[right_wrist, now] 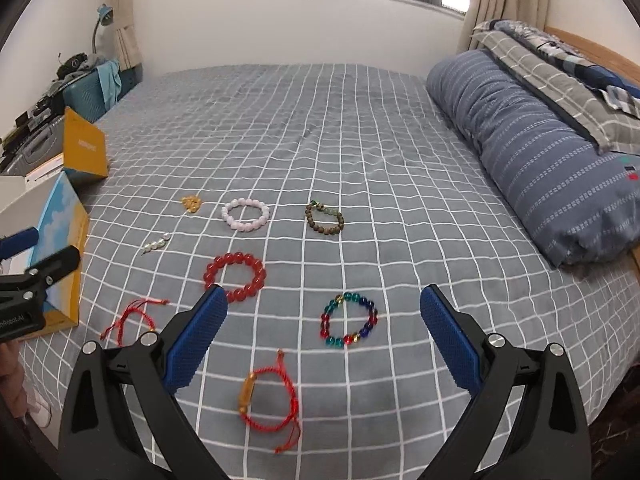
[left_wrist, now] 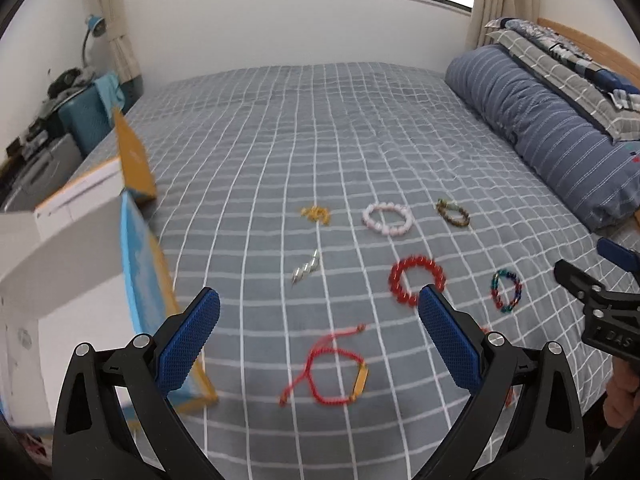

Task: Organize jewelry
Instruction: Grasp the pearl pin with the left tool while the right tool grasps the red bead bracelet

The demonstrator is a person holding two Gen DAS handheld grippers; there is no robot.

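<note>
Both the left gripper (left_wrist: 318, 316) and right gripper (right_wrist: 324, 312) are hovering spread wide, holding nothing. The red cord bracelet (right_wrist: 272, 398) is lying limp and light; pinching its stiff gold tube (right_wrist: 247, 396) looks surest.

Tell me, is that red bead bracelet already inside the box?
No, the red bead bracelet lies on the checked bedspread, apart from the open box at the bed's left edge.

Bed (right_wrist: 360, 128) open past bracelets; box (left_wrist: 132, 264) blocks left, pillow (right_wrist: 540, 160) right
</note>
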